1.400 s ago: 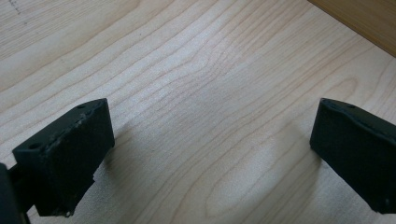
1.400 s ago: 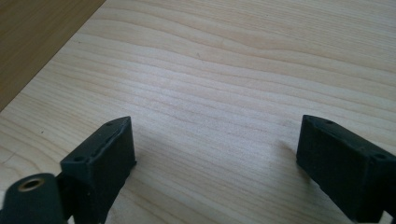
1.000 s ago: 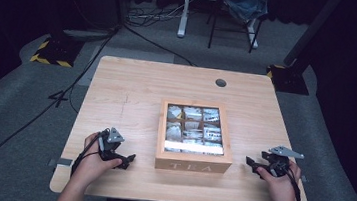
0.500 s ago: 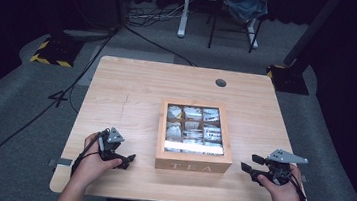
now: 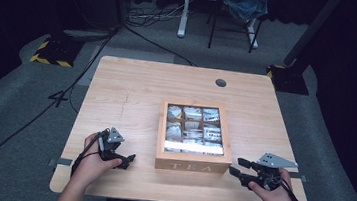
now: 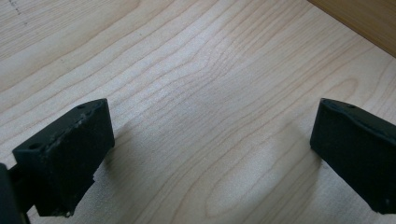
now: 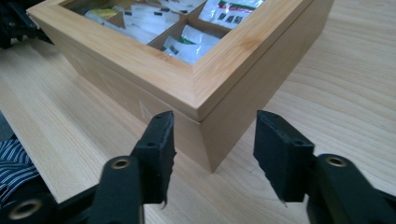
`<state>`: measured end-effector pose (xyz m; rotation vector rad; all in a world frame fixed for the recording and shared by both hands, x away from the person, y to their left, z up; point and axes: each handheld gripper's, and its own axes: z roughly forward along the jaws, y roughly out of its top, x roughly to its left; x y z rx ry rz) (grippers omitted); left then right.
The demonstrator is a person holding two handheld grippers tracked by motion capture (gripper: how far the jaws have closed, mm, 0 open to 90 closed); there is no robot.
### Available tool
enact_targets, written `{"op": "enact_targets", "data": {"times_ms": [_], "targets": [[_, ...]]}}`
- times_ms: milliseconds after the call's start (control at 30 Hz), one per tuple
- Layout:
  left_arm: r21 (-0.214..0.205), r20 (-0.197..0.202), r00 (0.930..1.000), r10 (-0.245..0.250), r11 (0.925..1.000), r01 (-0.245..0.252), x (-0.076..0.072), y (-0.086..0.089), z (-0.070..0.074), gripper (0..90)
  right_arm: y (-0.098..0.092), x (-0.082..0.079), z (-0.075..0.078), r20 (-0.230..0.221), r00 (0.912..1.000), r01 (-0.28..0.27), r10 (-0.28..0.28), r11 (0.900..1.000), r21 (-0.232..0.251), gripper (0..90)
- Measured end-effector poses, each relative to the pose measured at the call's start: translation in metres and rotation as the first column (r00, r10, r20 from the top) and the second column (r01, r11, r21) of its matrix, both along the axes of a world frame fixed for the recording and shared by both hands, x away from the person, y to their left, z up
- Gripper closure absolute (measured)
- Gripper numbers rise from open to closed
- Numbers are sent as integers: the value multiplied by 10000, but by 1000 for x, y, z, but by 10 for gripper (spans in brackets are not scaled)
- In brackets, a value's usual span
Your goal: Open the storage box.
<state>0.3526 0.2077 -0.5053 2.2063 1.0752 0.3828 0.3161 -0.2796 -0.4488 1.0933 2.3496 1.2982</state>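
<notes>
A wooden tea box [image 5: 193,166] marked TEA stands at the middle of the table, its glass lid shut over compartments of tea bags [image 5: 194,125]. My left gripper [image 5: 129,159] rests on the table left of the box, open, with bare wood between its jaws [image 6: 212,140]. My right gripper [image 5: 236,167] hovers at the box's front right corner. Its jaws have just been closing and stand partly open. In the right gripper view the box's corner [image 7: 205,100] rises just beyond my right gripper [image 7: 215,135], with neither pad pressing on it.
The light wooden table [image 5: 132,90] has a round cable hole [image 5: 220,83] near its far edge. On the grey floor beyond it are cables, a yellow-and-black striped base [image 5: 49,54] and a white desk frame [image 5: 183,10].
My right gripper has moved left toward the box's front right corner and risen slightly, and its jaws have narrowed. The left gripper and the box have not moved.
</notes>
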Motion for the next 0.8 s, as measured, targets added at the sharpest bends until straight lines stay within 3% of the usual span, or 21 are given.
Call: {"op": "enact_targets", "data": {"times_ms": [233,433,633,800], "targets": [[9,-23,10000,-9,10000,9,0,0,0,3,7,1,-5,137,9995,-261,267,9987,-444,624],[5,-16,10000,-4,10000,4,0,0,0,3,9,0,-5,178,9987,-476,484,9978,-457,729],[8,-25,10000,-9,10000,9,0,0,0,3,10,-2,-5,299,9984,-448,470,9964,-714,761],[16,-53,10000,37,10000,-37,0,0,0,3,10,-4,-1,439,9981,-396,423,9974,-602,804]]}}
